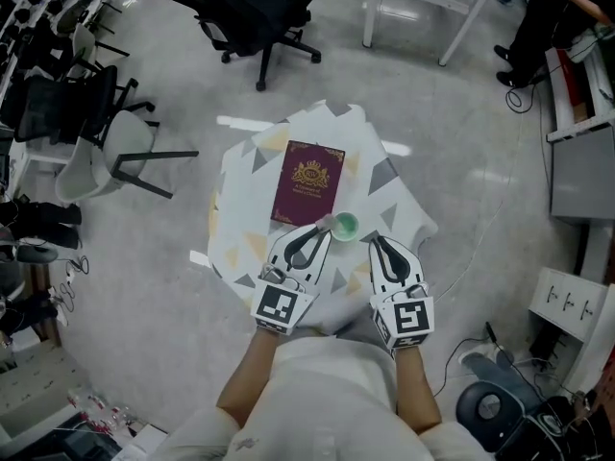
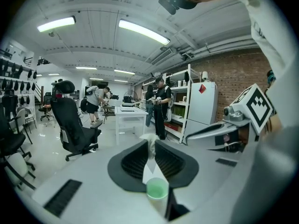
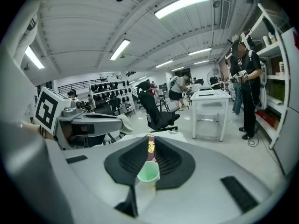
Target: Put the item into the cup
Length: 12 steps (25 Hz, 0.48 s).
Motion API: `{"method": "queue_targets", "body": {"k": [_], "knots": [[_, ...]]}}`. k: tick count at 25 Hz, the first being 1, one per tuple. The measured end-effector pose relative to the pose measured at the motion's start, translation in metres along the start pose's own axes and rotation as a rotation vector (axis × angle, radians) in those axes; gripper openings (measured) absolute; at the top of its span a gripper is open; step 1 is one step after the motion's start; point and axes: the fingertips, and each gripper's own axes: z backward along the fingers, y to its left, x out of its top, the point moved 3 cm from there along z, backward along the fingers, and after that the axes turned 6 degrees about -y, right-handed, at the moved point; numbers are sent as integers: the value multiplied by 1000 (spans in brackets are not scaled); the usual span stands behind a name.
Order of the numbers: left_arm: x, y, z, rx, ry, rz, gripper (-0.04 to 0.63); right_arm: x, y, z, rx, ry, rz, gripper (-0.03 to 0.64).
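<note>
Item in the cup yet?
No, the green cup is empty inside, and the white wad sits pinched in the left tool.

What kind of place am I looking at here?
Probably a shared lab or workshop, not a home: rolling office chairs, a white worktable, and open storage shelves by a bare brick wall.

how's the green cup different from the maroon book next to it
The cup is pale green, small and round, standing open-topped; the book is maroon with a gold crest, much larger, rectangular and lying flat, closed. Both sit on the patterned tablecloth.
</note>
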Motion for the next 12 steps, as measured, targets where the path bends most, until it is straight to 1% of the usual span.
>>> {"method": "queue_targets", "body": {"k": [6, 12], "knots": [[-18, -3, -7, -12, 45, 20, 55, -15, -6, -4, -3, 34, -12, 44], [-32, -7, -15, -23, 73, 30, 55, -28, -14, -8, -8, 59, -19, 44]]}}
